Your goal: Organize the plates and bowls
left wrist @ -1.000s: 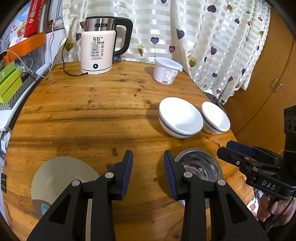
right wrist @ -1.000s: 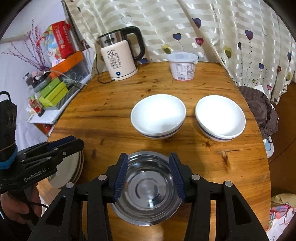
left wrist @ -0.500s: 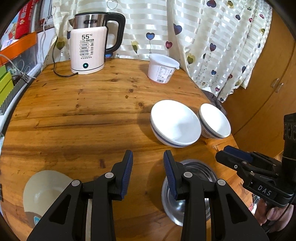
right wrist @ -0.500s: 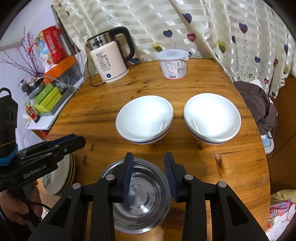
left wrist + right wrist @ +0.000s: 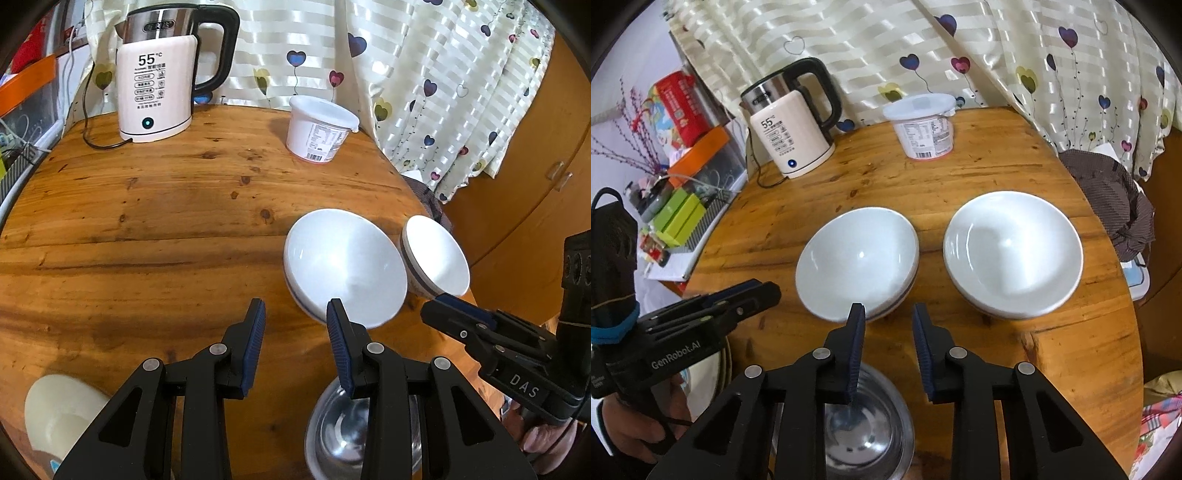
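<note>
Right gripper (image 5: 888,326): jaws have just been closing, now a narrow gap, nothing between the pads, hovering over the wood between steel bowl (image 5: 866,424) and the 2 white bowls. Narrowing probably sets up a pinch on a thin rim; which bowl is the target, cannot tell.

Left gripper (image 5: 295,334): jaws partly apart, empty, above bare wood, its right pad overlapping the left white bowl (image 5: 343,267) in view only, contact not shown.

Left white bowl and right white bowl (image 5: 1012,254) sit side by side, near but apart, both upright. Steel bowl is just below them, near the front edge. Plates (image 5: 55,413) are stacked at the front left, well apart from the bowls.

Table (image 5: 147,221) is round; right white bowl is near its right edge. Wide bare wood left and centre. Kettle (image 5: 159,74) and tub (image 5: 319,127) stand at the back, out of the way.
</note>
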